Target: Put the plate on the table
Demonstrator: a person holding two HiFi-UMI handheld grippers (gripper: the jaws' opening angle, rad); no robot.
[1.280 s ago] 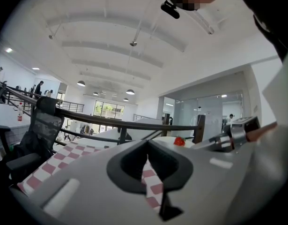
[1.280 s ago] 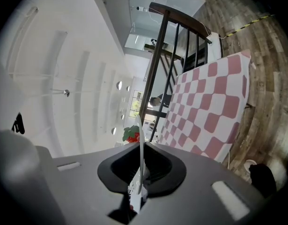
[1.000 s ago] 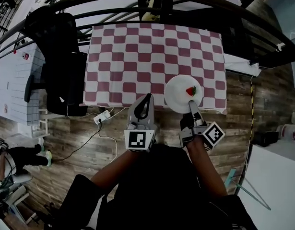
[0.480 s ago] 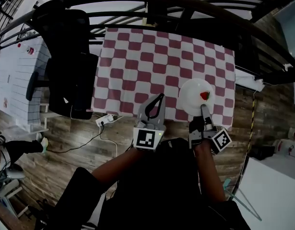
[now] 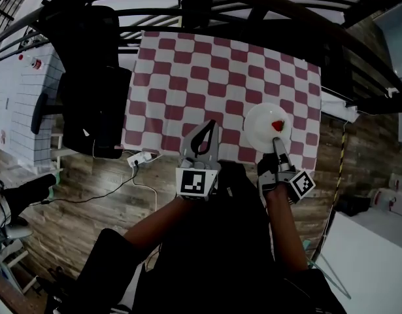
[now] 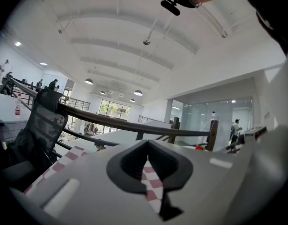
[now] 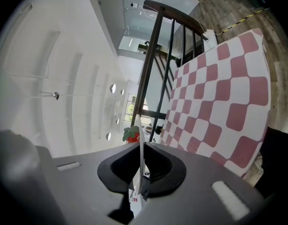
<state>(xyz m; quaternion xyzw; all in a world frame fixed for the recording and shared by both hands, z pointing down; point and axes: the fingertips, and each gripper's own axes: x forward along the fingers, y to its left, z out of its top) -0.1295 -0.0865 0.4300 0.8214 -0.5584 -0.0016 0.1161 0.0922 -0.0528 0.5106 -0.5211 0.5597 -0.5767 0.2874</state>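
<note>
Carrying: plate (image 5: pixel 258 126) is clamped by right hand-held gripper (image 5: pixel 276 141) over bench (image 5: pixel 187 70) edge; left hand-held gripper (image 5: pixel 212 123) closed, empty. Level lowering likely needed next.

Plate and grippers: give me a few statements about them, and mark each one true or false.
1. The right gripper grips the plate by its rim. True.
2. The plate is bare. False: a strawberry lies on it.
3. The left gripper also holds the plate. False: it is shut on nothing, to the plate's left and apart from it.
4. The tablecloth is red and white checked. True.
</note>
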